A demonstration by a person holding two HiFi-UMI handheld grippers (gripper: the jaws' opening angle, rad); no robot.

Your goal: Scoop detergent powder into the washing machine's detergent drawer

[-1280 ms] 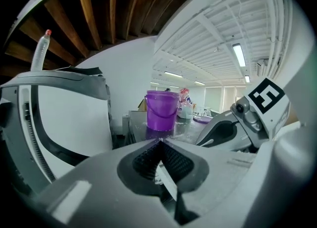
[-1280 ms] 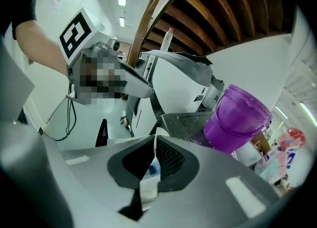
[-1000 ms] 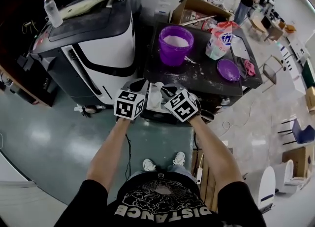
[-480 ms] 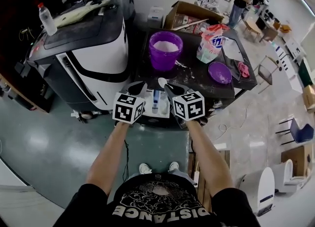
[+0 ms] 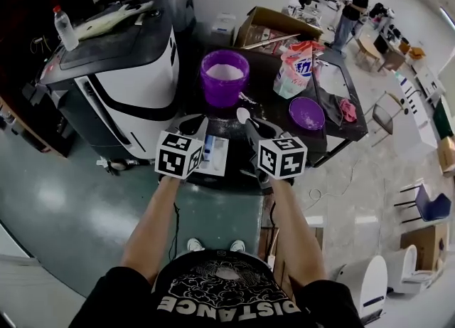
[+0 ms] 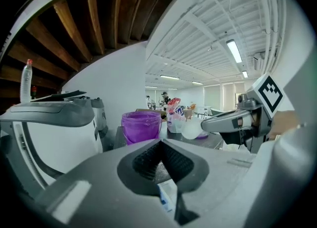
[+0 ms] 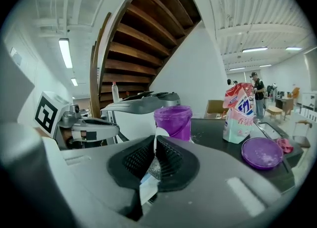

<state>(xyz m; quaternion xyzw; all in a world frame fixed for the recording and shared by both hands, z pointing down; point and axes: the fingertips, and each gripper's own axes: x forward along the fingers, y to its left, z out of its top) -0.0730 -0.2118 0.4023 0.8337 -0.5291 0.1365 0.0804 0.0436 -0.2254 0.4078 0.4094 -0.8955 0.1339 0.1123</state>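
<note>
Both left tool [image 5: 195,126] and right tool [image 5: 250,129], gripping scoop [image 5: 242,114], neared the bucket [image 5: 224,90].

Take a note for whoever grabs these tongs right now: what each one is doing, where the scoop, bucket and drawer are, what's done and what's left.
Left tongs: shut, nothing between them, held close to the detergent drawer.
Right tongs: shut on the white scoop's handle, bowl pointing toward the purple bucket.
Bucket: ahead of both tongs, powder visible inside, its lid off and lying to the right.
Done: bucket open, scoop in grip. I cannot tell whether the scoop or drawer holds powder.
Left: probably dip the scoop into the bucket, then tip it into the drawer.
</note>
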